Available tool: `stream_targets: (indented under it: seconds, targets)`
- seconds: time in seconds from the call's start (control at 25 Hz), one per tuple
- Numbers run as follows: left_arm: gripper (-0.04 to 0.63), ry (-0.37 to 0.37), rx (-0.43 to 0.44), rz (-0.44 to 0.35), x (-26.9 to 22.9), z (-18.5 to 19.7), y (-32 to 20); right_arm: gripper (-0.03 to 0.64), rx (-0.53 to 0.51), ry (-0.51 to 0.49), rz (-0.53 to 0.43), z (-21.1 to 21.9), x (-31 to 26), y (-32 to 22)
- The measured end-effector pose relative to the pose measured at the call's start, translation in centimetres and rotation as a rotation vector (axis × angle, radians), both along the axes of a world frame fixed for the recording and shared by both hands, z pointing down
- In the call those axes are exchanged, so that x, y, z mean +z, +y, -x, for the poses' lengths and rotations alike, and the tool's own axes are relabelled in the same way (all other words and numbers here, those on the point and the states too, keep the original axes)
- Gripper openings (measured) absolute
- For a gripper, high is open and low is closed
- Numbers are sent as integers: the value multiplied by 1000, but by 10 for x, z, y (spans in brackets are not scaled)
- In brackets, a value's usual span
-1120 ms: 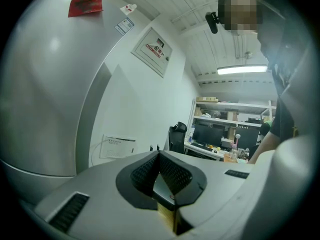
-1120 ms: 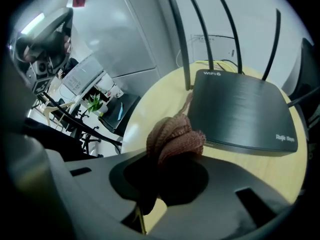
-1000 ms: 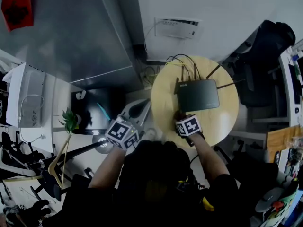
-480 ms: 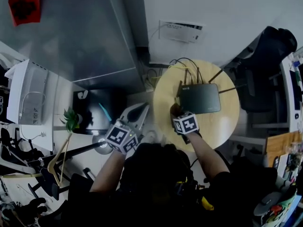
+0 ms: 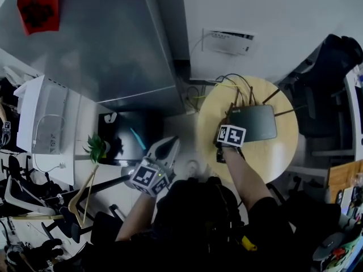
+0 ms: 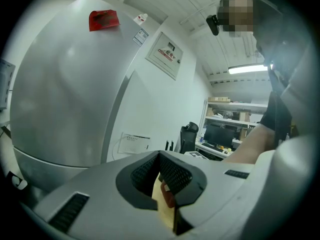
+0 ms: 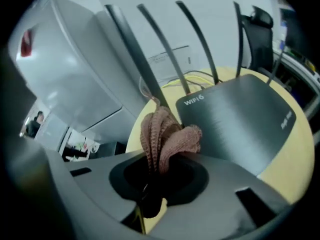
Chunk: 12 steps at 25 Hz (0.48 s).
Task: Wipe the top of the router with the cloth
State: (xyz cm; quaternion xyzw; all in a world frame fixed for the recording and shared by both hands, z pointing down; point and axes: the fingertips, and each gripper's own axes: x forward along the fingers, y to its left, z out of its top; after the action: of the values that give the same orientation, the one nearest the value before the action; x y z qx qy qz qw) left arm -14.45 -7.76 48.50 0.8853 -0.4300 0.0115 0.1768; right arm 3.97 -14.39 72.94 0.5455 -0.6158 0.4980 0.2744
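Round wooden table [image 5: 266, 160] sits right of centre in head view. Dark router [image 5: 255, 123] lies flat on it, antennas [image 7: 150, 59] raised. My right gripper [image 5: 229, 134] at router's left edge, jaws clamped on bunched brown cloth [image 7: 165, 139]. I can't tell if cloth touches router. My left gripper [image 5: 163, 152] off table, lower centre, jaws together, holding nothing.

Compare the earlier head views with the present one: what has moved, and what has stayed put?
The right gripper, still shut on the cloth, has moved forward across the table to the router's left edge. Nothing was taken or released. The left gripper stays off the table; the router has not shifted.
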Motion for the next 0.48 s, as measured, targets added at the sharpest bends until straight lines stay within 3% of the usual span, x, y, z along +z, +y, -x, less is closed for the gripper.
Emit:
stream_targets:
  seconds: [0.12, 0.28, 0.48]
  targets:
    - [-2, -6, 8, 8, 3, 6, 2, 64, 149, -23, 32, -2, 4, -1]
    - [-2, -23, 29, 3, 5, 12, 1, 63, 274, 39, 75, -15, 12, 7]
    - [-2, -22, 69, 11, 7, 9, -3, 63, 447, 35, 63, -26, 8, 15]
